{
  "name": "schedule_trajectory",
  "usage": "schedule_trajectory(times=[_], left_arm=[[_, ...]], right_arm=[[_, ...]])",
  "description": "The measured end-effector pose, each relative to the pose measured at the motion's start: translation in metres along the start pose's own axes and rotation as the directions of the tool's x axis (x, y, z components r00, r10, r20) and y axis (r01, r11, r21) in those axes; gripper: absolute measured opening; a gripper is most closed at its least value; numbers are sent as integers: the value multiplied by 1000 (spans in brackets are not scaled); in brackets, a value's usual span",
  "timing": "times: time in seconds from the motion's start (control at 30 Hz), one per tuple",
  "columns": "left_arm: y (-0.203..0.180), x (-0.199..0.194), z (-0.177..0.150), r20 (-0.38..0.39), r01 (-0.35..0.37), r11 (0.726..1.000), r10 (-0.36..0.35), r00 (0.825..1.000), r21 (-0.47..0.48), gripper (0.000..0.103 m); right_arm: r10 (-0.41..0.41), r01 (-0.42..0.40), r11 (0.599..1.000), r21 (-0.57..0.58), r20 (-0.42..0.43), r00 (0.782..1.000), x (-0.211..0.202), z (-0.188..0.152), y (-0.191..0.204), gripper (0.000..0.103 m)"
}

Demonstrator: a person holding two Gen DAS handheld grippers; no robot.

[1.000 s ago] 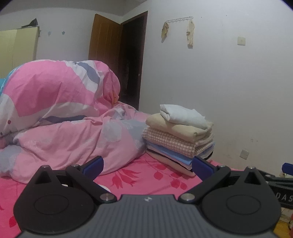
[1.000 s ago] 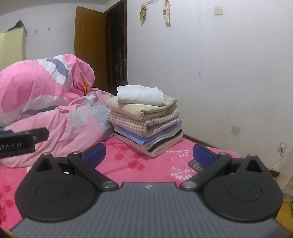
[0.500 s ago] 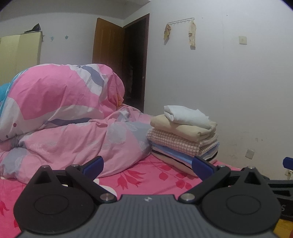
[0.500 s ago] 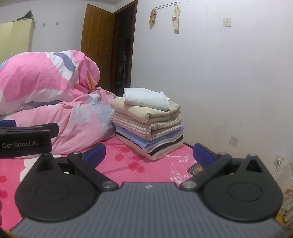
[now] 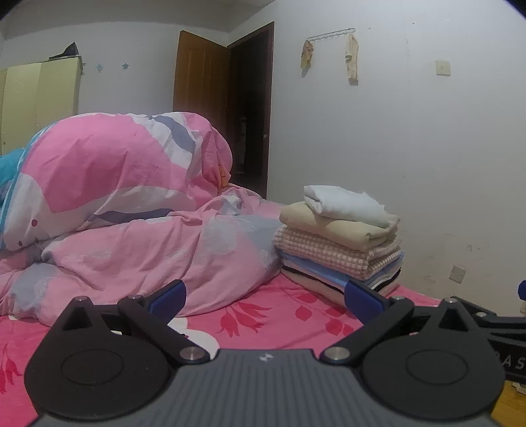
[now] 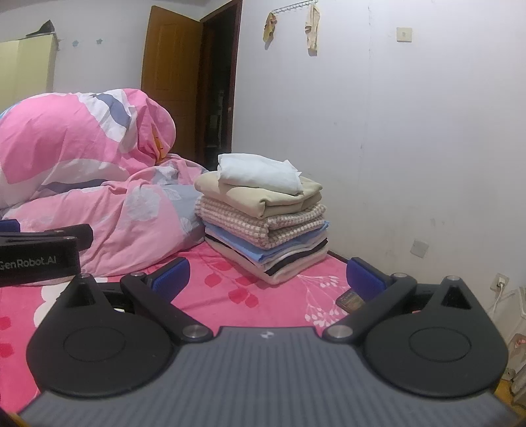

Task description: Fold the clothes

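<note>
On pink bedsheet (image 6: 230, 292), folded clothes stack (image 6: 263, 216) beside quilt (image 5: 131, 210); both grippers' jaws spread, empty.

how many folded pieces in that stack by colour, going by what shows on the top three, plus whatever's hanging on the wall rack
white folded piece: 1
beige folded piece: 1
pink checked folded piece: 1
cloths hanging on the wall rack: 2
total: 5
Thinner layers under those three, blue, black and cream among them, are too tightly packed to count.
</note>
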State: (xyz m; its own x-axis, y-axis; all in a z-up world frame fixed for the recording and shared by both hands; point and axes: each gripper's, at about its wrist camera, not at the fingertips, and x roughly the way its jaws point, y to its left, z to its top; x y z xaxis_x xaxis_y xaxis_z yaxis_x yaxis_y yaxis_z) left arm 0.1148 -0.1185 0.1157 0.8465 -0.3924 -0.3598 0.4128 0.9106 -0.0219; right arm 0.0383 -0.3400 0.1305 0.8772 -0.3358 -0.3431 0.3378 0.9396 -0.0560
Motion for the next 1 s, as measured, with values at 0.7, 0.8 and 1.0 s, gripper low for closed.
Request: schedule_trajectory(times=[0.7, 0.8, 1.0], left_arm=[[-3, -2, -1, 5, -15, 1000, 15, 1000, 22, 103], [-4, -2, -2, 4, -15, 1000, 15, 1000, 23, 103], [-6, -2, -3, 4, -17, 999, 17, 1000, 28, 103]], right_arm=[[-11, 11, 1000, 5, -23, 1000, 10, -3, -2, 102], [-13, 13, 1000, 6, -25, 1000, 10, -3, -2, 102], [-13, 13, 1000, 7, -31, 999, 11, -4, -2, 102]])
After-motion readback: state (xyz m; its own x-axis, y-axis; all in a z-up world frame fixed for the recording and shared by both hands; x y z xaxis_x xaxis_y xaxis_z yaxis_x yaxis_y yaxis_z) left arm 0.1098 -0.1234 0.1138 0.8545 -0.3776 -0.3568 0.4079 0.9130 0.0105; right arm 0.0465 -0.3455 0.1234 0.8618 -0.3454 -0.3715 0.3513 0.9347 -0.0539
